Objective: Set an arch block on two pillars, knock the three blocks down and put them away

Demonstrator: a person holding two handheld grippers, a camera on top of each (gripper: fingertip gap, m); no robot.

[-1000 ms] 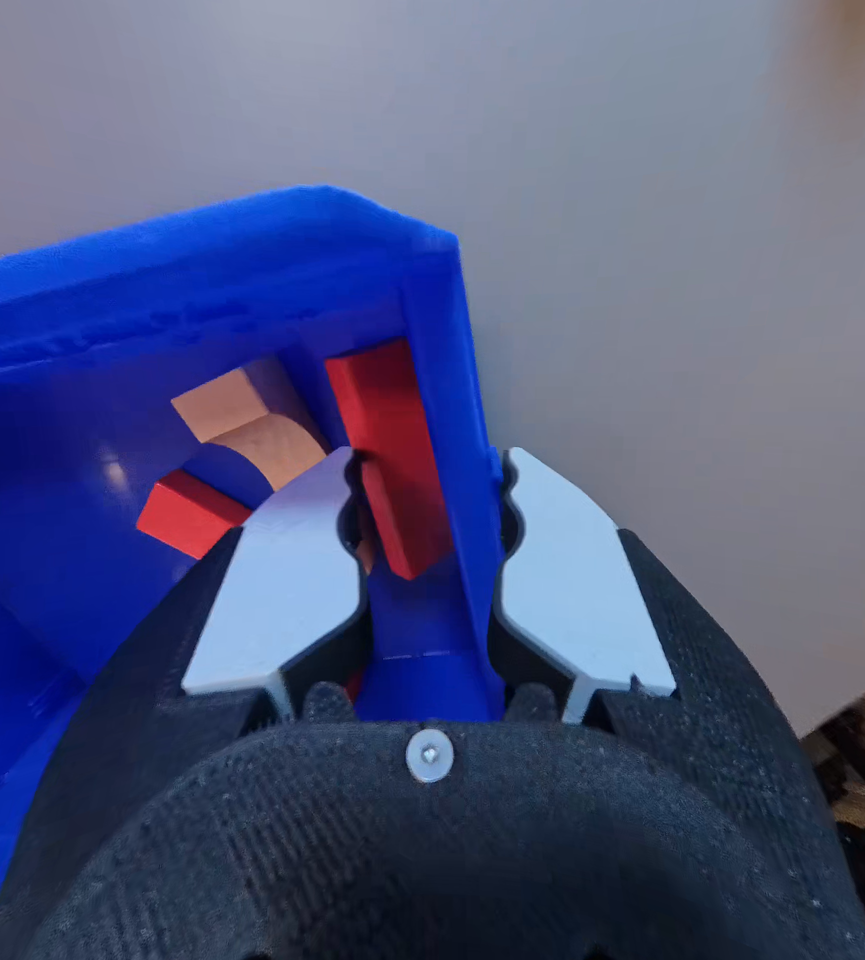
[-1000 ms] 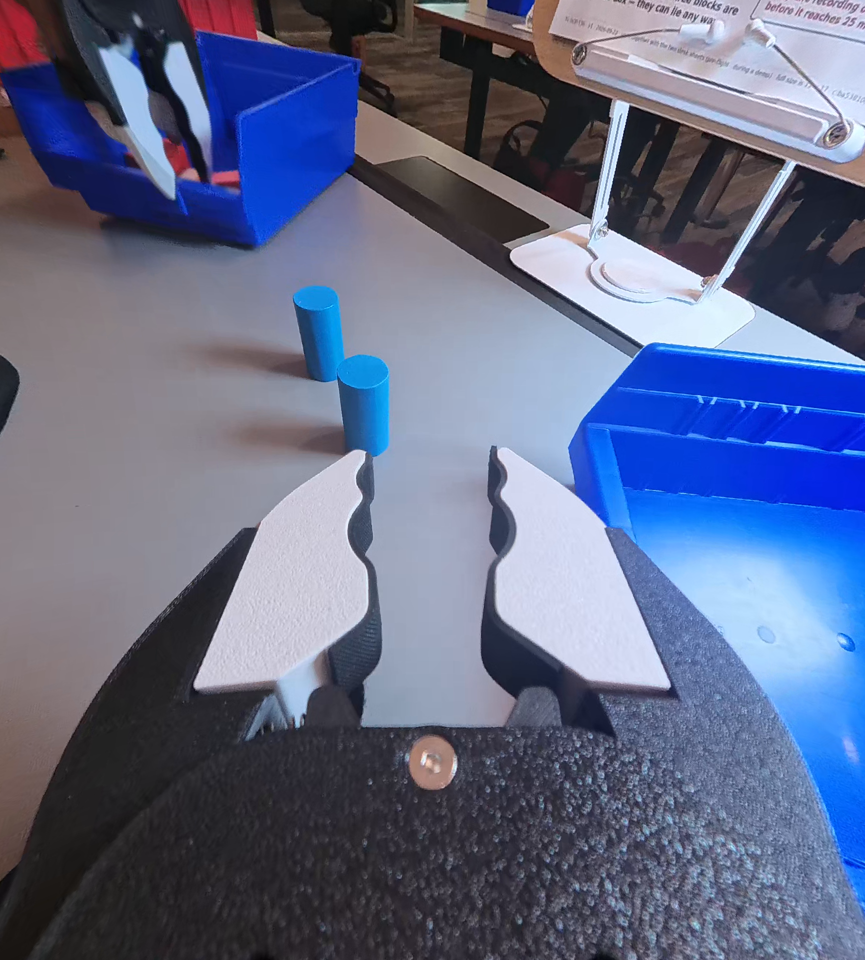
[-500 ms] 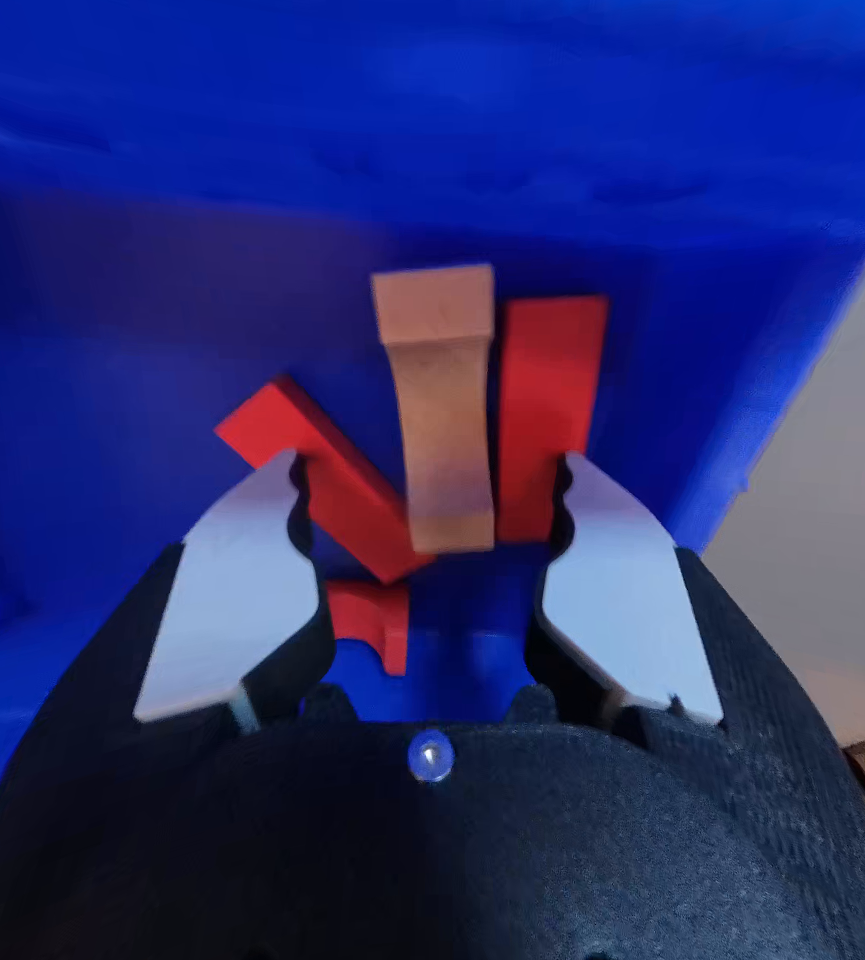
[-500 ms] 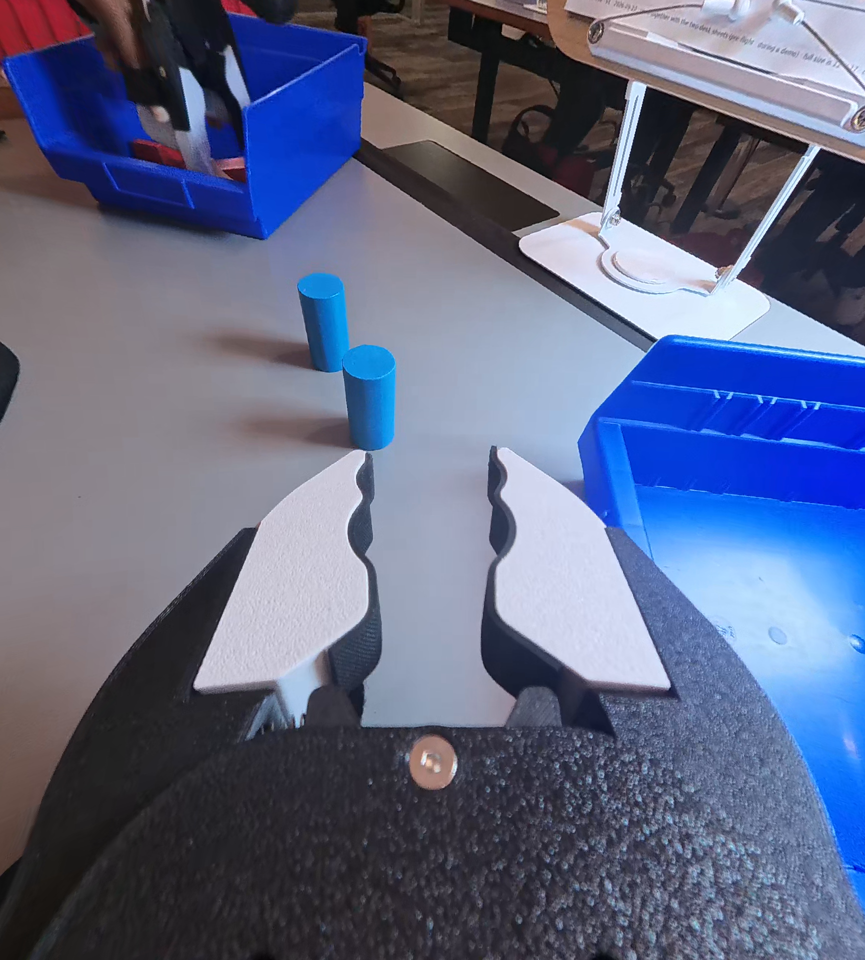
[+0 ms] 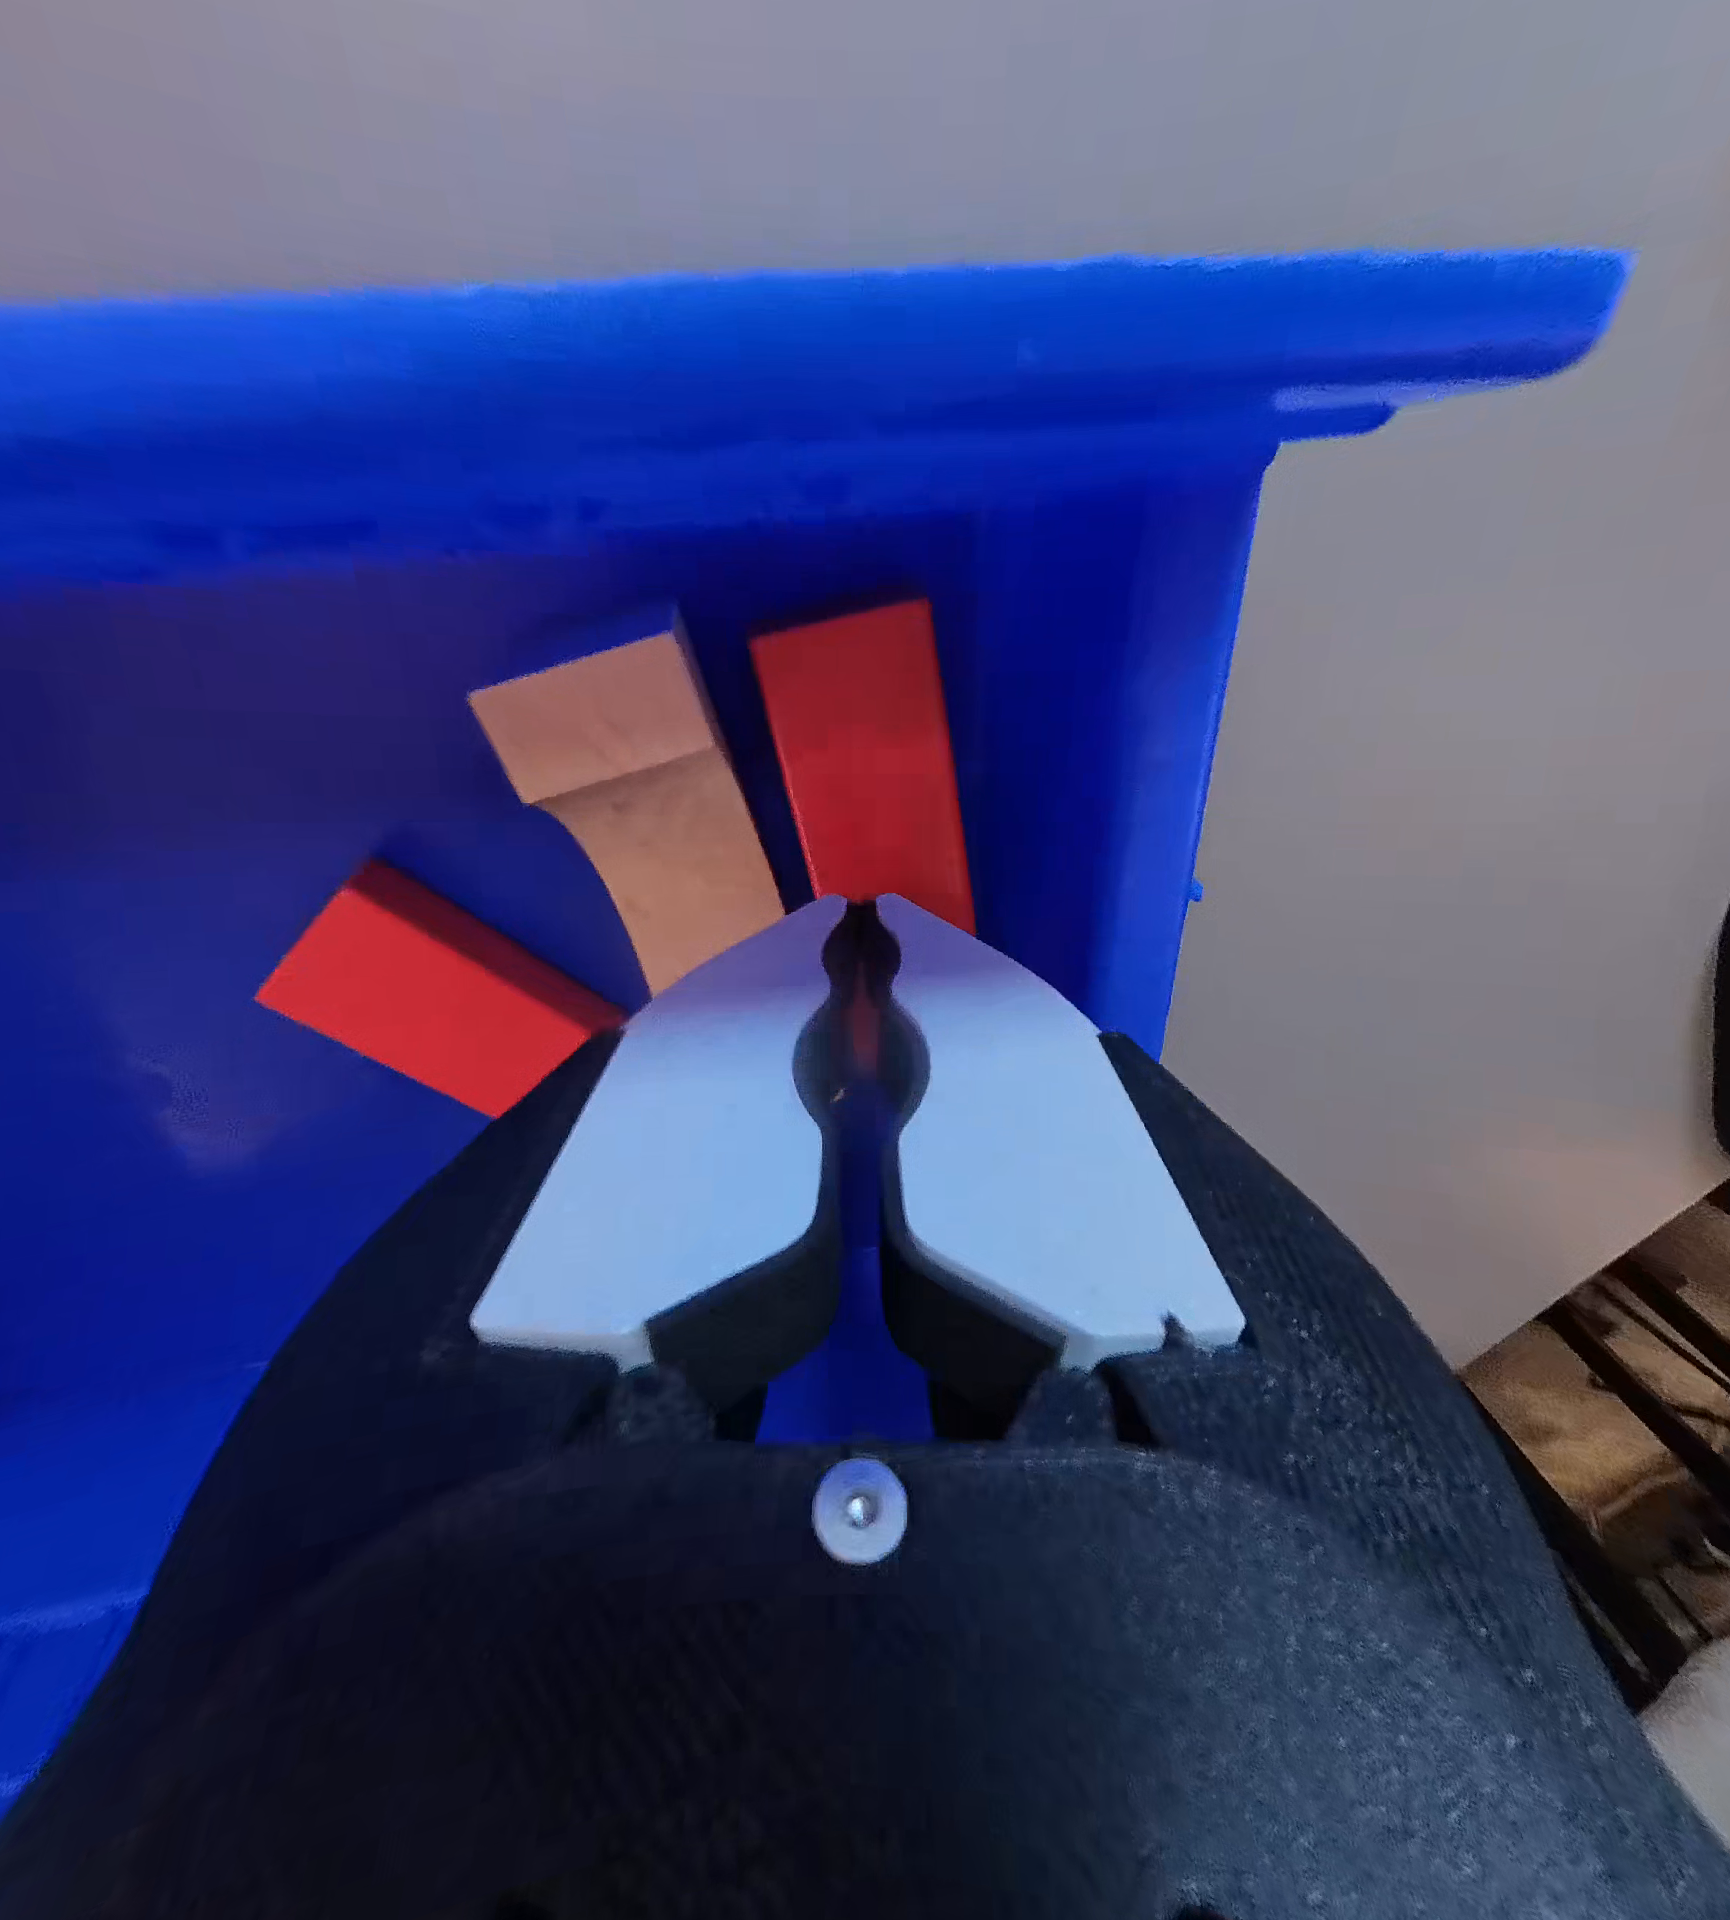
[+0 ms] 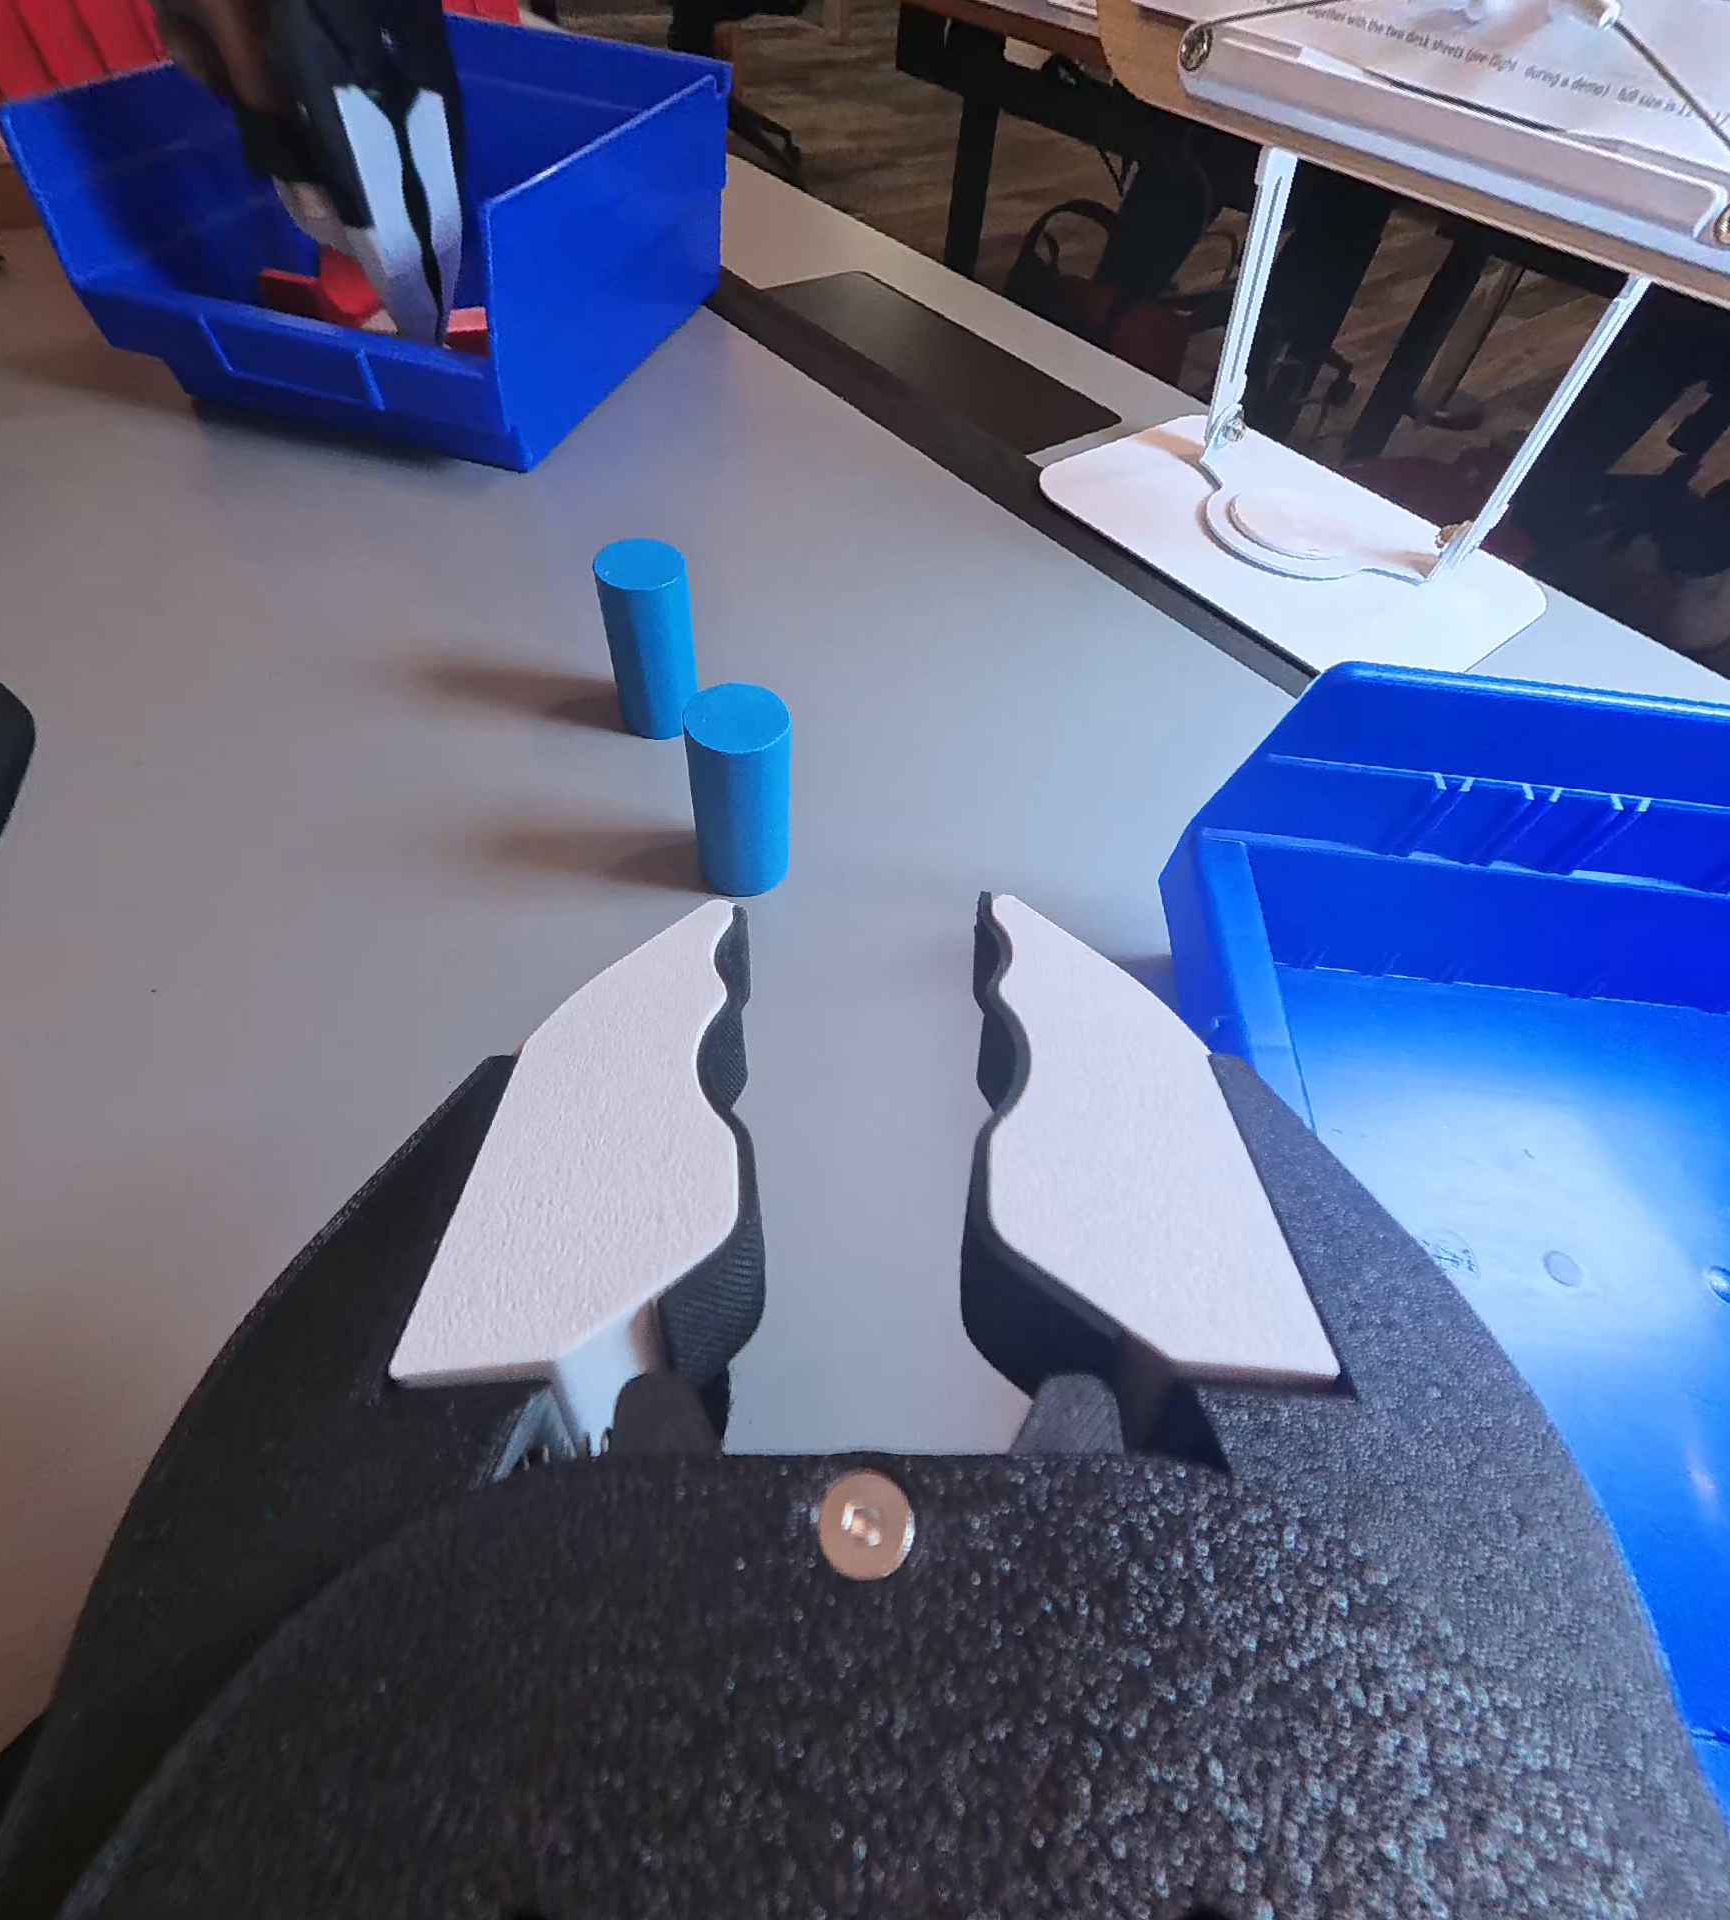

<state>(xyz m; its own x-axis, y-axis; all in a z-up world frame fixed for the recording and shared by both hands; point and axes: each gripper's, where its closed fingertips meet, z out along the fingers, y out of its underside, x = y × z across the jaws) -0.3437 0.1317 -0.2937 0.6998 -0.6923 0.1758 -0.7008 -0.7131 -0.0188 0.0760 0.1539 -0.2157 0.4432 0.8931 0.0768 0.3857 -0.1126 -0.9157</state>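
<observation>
A grey matte surface (image 6: 217, 935) carries two blue plastic bins and two small blocks. The left gripper (image 5: 862, 914) reaches down into the far bin (image 6: 591, 239), which sits toward the far left corner of the surface. Its two pale fingers are pressed nearly together at the tips. A sliver of red shows in the narrow gap between them, but whether they are pinching a block or merely sit above one cannot be told.

Inside that bin, just past the fingertips, lie three blocks fanned out against the back wall. One is a plain wooden arch block (image 5: 632, 790) with a curved underside. A flat red block (image 5: 861, 748) lies just to its right, and another red block (image 5: 425, 987) lies slanted to its left. The arch block is probably what the task needs, so the left gripper seems to be in the bin to fetch a block.

Near the middle of the surface stand two blue pillars (image 6: 736, 790), smooth painted cylinders, upright and close together with a small gap between them. Nothing rests on top of them yet, so the arch has not been set.

The right gripper (image 6: 861, 914) hovers low just in front of the nearer pillar, its white textured fingers spread apart and holding nothing, likely waiting. Beside it, at the right edge of the surface, sits the near bin (image 6: 1463, 852); the part in view holds nothing. It likely awaits the blocks later.
</observation>
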